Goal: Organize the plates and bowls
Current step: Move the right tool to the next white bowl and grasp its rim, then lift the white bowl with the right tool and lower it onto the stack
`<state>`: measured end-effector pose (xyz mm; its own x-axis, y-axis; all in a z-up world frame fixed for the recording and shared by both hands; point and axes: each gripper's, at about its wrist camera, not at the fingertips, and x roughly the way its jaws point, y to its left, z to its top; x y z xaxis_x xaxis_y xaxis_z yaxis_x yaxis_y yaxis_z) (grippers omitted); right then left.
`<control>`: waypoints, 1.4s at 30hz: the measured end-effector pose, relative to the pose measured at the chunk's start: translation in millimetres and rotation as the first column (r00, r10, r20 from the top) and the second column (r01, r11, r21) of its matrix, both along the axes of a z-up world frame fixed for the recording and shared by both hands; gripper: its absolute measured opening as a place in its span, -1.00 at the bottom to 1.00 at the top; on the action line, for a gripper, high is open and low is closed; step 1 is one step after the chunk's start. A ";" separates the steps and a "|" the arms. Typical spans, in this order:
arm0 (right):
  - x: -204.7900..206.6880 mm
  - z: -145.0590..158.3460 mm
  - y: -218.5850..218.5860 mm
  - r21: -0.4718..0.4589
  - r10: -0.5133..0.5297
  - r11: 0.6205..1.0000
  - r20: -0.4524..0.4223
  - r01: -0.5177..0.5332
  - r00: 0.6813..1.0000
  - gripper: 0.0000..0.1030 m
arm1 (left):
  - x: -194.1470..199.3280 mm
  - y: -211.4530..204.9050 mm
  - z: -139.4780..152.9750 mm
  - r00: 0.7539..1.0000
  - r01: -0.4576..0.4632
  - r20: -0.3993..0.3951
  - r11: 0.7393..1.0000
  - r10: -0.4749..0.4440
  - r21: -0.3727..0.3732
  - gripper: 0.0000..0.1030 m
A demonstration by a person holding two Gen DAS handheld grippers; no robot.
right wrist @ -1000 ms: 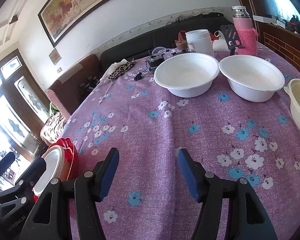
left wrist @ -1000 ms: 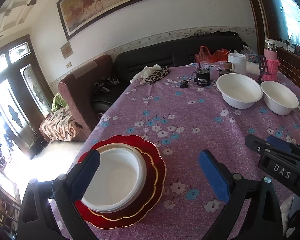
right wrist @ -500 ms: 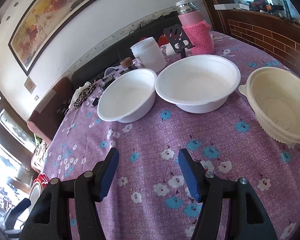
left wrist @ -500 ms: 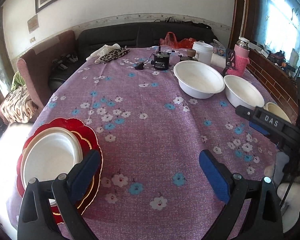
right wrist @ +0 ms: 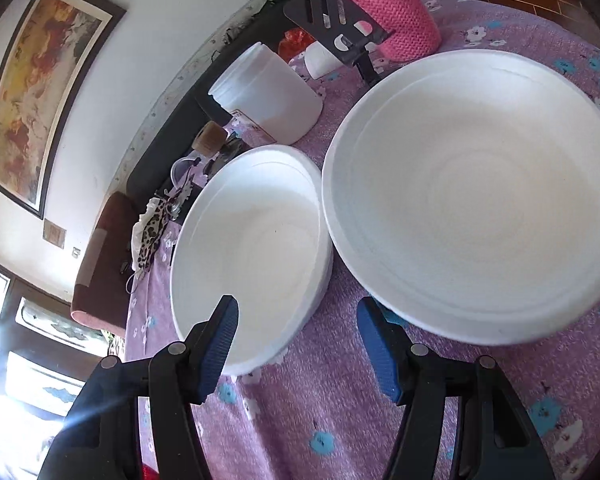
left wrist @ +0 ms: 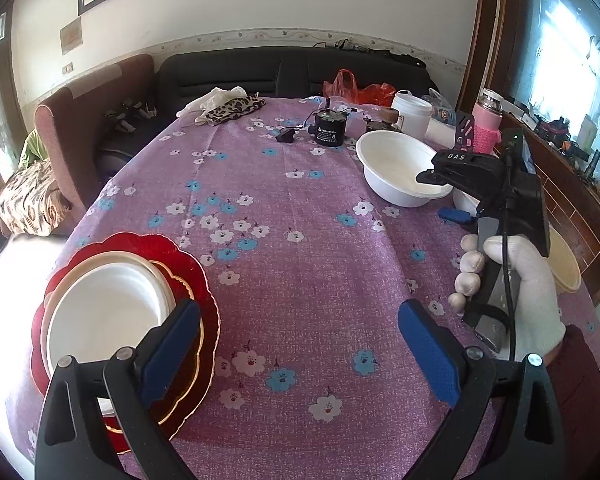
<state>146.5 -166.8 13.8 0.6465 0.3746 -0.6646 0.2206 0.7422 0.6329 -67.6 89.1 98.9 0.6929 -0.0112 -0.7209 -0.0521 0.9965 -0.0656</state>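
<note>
A stack of plates point(left wrist: 112, 312) sits at the table's near left: a red plate, a gold-rimmed one, a cream one and a white dish on top. My left gripper point(left wrist: 300, 356) hangs open over the cloth beside the stack, holding nothing. Two white bowls stand side by side, the smaller one point(right wrist: 252, 248) left of the larger point(right wrist: 472, 200). My right gripper point(right wrist: 298, 344) straddles the smaller bowl's near rim, left pad inside and right pad outside. Its jaws are closing, and the pads are clear of the wall. A gloved hand point(left wrist: 520, 280) carries it. A cream bowl point(left wrist: 564, 264) lies behind that hand.
Behind the bowls stand a white jar point(right wrist: 268, 92), a black phone stand point(right wrist: 332, 20) and a flask in a pink knitted sleeve point(right wrist: 388, 12). A small black motor point(left wrist: 330, 128) and a leopard-print cloth point(left wrist: 228, 110) lie at the far end. The flowered purple tablecloth point(left wrist: 300, 220) drops off at the left.
My right gripper has travelled forward to the white bowls, rolled, and narrowed a little around the smaller bowl's rim. The left gripper has swung right, so the plate stack now lies further left.
</note>
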 end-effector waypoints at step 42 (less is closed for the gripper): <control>-68.8 11.9 -13.3 -0.177 0.108 0.980 0.100 -0.089 0.989 -0.74 | 195.1 -53.8 -3.8 0.987 0.076 -0.131 0.985 -0.097 -0.152 0.92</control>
